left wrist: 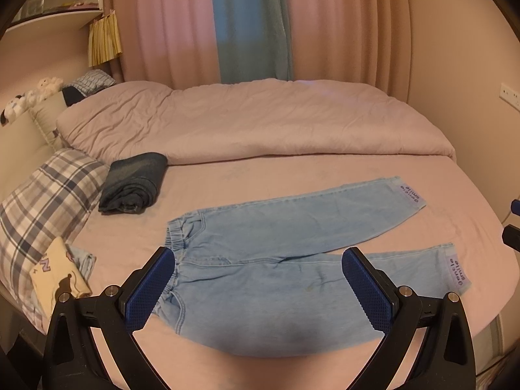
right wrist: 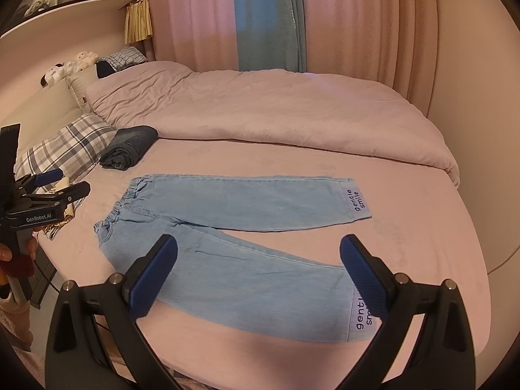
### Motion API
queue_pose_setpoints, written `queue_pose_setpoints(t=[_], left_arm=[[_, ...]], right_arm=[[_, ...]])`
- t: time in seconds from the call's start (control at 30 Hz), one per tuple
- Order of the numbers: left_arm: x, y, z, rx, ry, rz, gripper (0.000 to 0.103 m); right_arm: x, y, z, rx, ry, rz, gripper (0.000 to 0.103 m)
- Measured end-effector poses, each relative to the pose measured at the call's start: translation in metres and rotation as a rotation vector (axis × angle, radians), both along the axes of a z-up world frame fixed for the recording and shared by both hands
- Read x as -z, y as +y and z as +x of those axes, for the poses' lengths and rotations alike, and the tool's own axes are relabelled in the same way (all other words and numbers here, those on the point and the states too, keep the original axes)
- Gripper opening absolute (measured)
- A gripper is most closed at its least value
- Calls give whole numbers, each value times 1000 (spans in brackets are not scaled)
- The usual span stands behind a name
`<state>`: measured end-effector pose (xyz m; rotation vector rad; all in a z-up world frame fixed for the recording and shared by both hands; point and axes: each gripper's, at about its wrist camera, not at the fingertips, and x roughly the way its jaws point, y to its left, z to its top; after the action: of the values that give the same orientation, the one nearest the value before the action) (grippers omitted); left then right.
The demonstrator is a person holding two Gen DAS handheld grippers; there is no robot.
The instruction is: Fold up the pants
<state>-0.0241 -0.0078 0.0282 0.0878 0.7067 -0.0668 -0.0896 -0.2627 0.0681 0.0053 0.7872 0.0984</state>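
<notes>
Light blue denim pants (left wrist: 260, 276) lie flat on the pink bed sheet, waistband to the left, two legs spread apart to the right, each cuff with a "gentle smile" patch. They also show in the right wrist view (right wrist: 247, 260). My left gripper (left wrist: 258, 282) is open and empty, held over the waist and upper near leg. My right gripper (right wrist: 258, 274) is open and empty, held over the near leg, its right finger by the cuff patch (right wrist: 364, 321). The left gripper also shows at the left of the right wrist view (right wrist: 65, 183).
A folded dark denim garment (left wrist: 135, 183) lies near a plaid pillow (left wrist: 45, 201). A cream printed cloth (left wrist: 61, 276) lies at the left. A bunched pink duvet (left wrist: 253, 120) covers the far half of the bed. Curtains hang behind.
</notes>
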Motion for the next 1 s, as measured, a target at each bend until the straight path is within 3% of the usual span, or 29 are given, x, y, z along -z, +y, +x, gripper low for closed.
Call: queue_pose_setpoints(t=[1.0], left_arm=[[2, 0, 3, 6, 11, 0, 103]], right_arm=[[6, 2, 2, -6, 5, -1, 101]])
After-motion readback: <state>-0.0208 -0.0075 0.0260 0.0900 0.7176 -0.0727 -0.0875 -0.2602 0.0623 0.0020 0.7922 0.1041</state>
